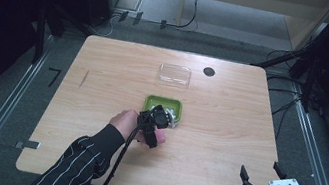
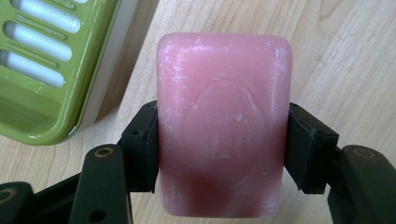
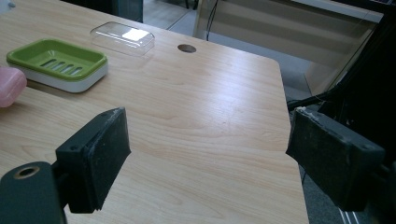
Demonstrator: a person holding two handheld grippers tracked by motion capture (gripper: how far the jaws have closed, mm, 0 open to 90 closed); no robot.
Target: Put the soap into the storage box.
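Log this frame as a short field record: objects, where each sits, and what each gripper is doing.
surface: wooden table
soap bar: pink soap bar, clamped at its sides in the left gripper, above the wood just beside the dish
soap dish: green slotted soap dish on a white base, nothing in it
lid: clear plastic lid, lying on the table beyond the dish, apart from it
table hole: round dark hole near the far edge
right gripper: right gripper, jaws wide apart, holding nothing, at the near right corner
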